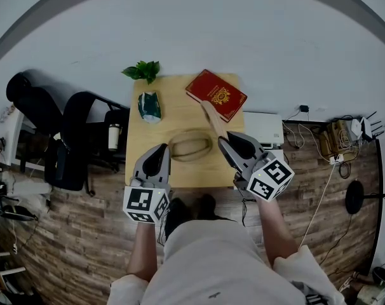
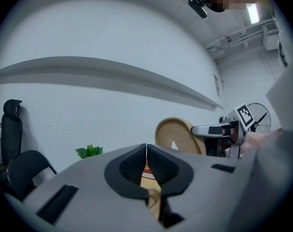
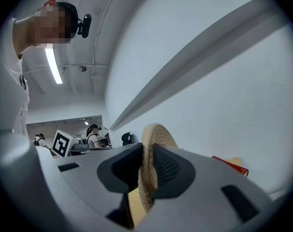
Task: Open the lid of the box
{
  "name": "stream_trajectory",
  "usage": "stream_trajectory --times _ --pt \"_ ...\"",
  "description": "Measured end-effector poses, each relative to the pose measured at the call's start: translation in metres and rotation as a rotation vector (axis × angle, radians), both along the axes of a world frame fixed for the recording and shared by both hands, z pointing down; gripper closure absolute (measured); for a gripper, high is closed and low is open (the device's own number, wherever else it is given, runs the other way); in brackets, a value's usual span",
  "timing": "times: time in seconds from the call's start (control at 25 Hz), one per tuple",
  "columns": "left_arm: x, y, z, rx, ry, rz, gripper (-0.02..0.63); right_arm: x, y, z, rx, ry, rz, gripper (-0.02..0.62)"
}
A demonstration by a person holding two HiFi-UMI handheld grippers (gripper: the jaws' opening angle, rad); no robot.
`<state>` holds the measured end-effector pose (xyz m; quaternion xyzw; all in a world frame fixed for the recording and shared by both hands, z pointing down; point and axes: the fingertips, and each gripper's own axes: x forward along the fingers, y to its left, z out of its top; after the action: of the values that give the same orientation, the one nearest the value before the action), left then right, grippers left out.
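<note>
A round woven box (image 1: 191, 146) sits open on the wooden table (image 1: 180, 170) near its front edge. Its woven lid (image 1: 211, 116) is off the box, standing on edge above the box's right side. My right gripper (image 1: 224, 138) is shut on the lid; in the right gripper view the lid's rim (image 3: 153, 144) is clamped between the pads. The left gripper view shows the lid (image 2: 178, 135) upright with the right gripper (image 2: 207, 129) on it. My left gripper (image 1: 161, 150) rests just left of the box, shut with nothing between its fingers (image 2: 146, 166).
A red book (image 1: 216, 94) lies at the table's back right, a green plant (image 1: 143, 70) at the back left, and a dark green object (image 1: 149, 106) in front of it. Black chairs (image 1: 65, 138) stand left of the table, a white device (image 1: 263, 127) on its right.
</note>
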<state>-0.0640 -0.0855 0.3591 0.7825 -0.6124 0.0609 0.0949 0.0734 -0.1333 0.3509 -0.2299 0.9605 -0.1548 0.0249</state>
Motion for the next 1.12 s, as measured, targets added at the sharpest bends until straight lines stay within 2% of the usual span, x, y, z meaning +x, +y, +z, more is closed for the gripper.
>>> stream_trajectory --times 1.12 --pt "-0.0034 -0.0043 0.0053 -0.013 0.001 0.006 0.598 -0.0027 -0.0014 0.0088 0.017 0.043 0.000 0.528"
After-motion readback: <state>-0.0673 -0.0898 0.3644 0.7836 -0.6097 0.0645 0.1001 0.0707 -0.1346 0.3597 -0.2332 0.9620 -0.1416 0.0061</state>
